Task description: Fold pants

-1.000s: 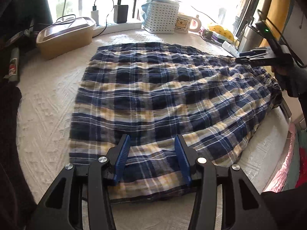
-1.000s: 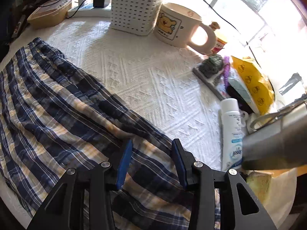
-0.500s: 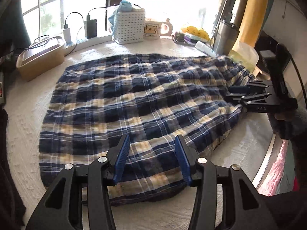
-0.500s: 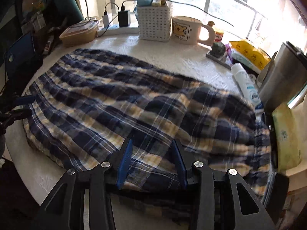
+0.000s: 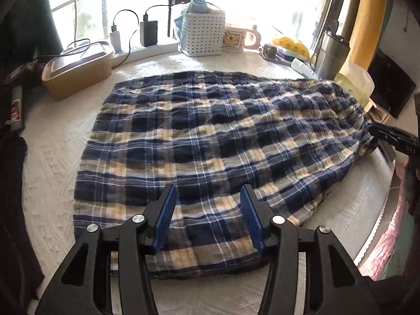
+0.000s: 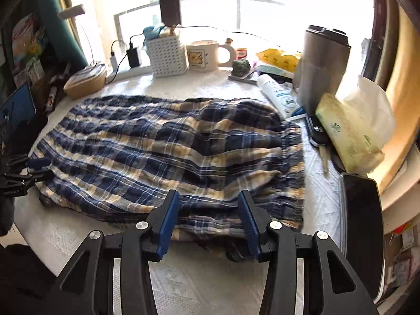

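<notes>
A white perforated basket (image 6: 169,53) stands far ahead of the tongs, a bear mug (image 6: 203,55) just right of it. Right of the tongs stand a steel tumbler (image 6: 321,65) and a tissue pack (image 6: 346,141); far left sits a tan lidded box (image 6: 86,81).

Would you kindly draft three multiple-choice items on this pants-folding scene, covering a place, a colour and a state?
1. Where does the white perforated basket stand?
A. On the plaid pants
B. Beside the bear mug, by the window
C. On the floor

2. What colour are the pads of the left gripper?
A. Blue
B. Red
C. Green

3. How are the plaid pants lying?
A. Rolled into a ball
B. Hanging from a hook
C. Spread flat on the white tablecloth

Answers: 1 B, it sits next to the bear mug under the window; 2 A, both pads show blue; 3 C, the fabric lies flat on the white tablecloth.
</notes>
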A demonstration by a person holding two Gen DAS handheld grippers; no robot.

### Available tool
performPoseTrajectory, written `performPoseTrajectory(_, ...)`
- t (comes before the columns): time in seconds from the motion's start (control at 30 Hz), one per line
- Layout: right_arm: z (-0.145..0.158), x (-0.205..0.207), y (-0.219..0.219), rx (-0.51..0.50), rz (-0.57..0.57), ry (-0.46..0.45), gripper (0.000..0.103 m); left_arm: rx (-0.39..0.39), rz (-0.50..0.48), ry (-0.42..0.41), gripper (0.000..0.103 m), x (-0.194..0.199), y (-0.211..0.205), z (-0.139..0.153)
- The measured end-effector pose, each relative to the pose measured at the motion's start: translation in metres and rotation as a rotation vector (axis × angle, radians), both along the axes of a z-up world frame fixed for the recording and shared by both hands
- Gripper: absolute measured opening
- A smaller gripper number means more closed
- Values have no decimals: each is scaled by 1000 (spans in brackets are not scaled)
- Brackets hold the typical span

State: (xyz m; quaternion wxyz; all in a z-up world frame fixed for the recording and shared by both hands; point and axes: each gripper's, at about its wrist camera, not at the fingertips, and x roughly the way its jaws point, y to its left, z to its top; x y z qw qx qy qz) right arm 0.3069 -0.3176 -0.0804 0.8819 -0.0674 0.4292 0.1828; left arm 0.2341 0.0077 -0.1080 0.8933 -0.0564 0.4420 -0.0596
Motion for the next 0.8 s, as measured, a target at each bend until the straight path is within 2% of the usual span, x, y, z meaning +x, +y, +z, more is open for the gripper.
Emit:
performPoseTrajectory(0.07, 3, -5, -14, 23, -68, -15, 70, -6, 30, -23, 54, 2, 5, 6)
performPoseTrajectory(0.23, 0, -13, -52, 127, -225, 12, 80, -17, 48, -47, 57, 7, 12, 15)
performPoseTrajectory(0.43, -12, -19, -69, 259, -311, 89, 81, -37, 59, -30, 58, 5, 18, 10)
performPoseTrajectory(0.8, -30, -9, -28, 324, -252, 169, 81, -52, 166, -72, 58, -10, 60, 18)
